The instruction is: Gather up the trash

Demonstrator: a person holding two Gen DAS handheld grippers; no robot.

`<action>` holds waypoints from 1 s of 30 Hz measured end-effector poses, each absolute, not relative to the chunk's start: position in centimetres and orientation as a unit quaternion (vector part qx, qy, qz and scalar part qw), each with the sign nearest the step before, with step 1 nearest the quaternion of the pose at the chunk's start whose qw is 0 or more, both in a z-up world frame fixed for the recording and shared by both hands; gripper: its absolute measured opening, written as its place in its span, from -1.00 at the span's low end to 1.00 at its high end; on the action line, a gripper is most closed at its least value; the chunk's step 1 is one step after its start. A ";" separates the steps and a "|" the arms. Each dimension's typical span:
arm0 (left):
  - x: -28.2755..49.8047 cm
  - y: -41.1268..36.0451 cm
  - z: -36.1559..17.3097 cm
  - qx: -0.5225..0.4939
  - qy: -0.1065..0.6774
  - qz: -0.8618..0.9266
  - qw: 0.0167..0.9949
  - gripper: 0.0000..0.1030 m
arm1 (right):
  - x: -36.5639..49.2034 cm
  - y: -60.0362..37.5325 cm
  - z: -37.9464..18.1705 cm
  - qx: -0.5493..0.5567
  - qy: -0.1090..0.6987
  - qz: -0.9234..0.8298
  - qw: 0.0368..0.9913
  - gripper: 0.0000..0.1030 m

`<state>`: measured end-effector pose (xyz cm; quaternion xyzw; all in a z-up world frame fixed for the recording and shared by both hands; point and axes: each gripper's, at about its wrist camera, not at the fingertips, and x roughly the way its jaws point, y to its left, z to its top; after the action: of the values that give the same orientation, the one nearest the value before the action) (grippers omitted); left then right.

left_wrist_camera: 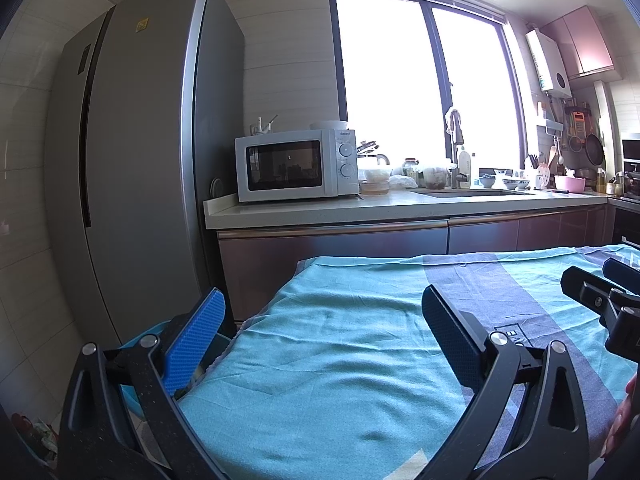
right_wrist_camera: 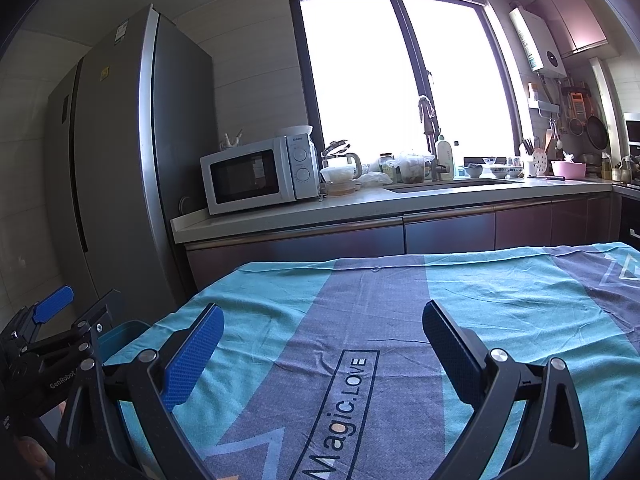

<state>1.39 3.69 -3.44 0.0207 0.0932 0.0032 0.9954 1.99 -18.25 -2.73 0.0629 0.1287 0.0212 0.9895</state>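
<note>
Overhead, wide-spread hand-held grippers (left_wrist_camera: 322,312), rumpled teal cloth (left_wrist_camera: 340,360)

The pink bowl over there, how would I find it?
Follow the long counter under the window rightwards, past the sink. The pink bowl sits near the far right end, the only pink dish beside small blue-and-white bowls.

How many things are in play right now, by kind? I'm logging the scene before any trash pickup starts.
Grippers: 2, left gripper and right gripper, both open and empty
Cloth-covered table: 1
Teal bin at the table's left edge: 1
Microwave: 1
Fridge: 1
Trash on the cloth: 0
Total: 6
</note>
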 end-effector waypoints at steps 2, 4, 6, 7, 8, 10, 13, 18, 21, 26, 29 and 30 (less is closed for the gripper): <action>1.4 3.7 -3.4 0.021 0.093 0.003 0.995 0.89 | 2.0 -18.3 -2.7 0.064 0.128 0.022 0.990 0.87; 1.4 3.7 -3.4 0.021 0.093 0.003 0.995 0.89 | 2.0 -18.3 -2.7 0.063 0.128 0.022 0.990 0.87; 1.5 3.7 -3.4 0.021 0.093 0.002 0.995 0.89 | 2.0 -18.3 -2.6 0.064 0.128 0.021 0.990 0.87; 1.5 3.7 -3.4 0.021 0.093 0.002 0.995 0.89 | 2.0 -18.3 -2.7 0.063 0.128 0.021 0.989 0.87; 1.5 3.7 -3.4 0.021 0.093 0.002 0.995 0.89 | 2.0 -18.3 -2.7 0.064 0.128 0.021 0.989 0.87; 1.6 3.7 -3.4 0.021 0.094 0.002 0.995 0.89 | 2.0 -18.3 -2.6 0.064 0.128 0.021 0.989 0.87; 1.6 3.8 -3.4 0.021 0.094 0.001 0.995 0.89 | 2.0 -18.3 -2.6 0.064 0.128 0.021 0.989 0.87; 1.6 3.8 -3.4 0.021 0.094 0.002 0.995 0.89 | 2.0 -18.3 -2.6 0.064 0.128 0.021 0.989 0.87; 1.7 3.8 -3.4 0.021 0.094 0.002 0.995 0.89 | 2.0 -18.4 -2.6 0.065 0.128 0.021 0.989 0.87; 1.7 3.8 -3.4 0.021 0.094 0.002 0.995 0.89 | 2.0 -18.4 -2.6 0.065 0.128 0.022 0.989 0.87; 1.7 3.8 -3.4 0.021 0.094 0.002 0.995 0.89 | 1.9 -18.4 -2.6 0.066 0.128 0.021 0.989 0.87; 1.8 3.7 -3.4 0.021 0.095 0.002 0.995 0.89 | 1.9 -18.4 -2.6 0.066 0.128 0.021 0.989 0.87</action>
<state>1.76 3.74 -3.43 0.0214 0.0948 0.0018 0.9953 1.92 -18.39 -2.59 0.0658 0.1281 0.0214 0.9893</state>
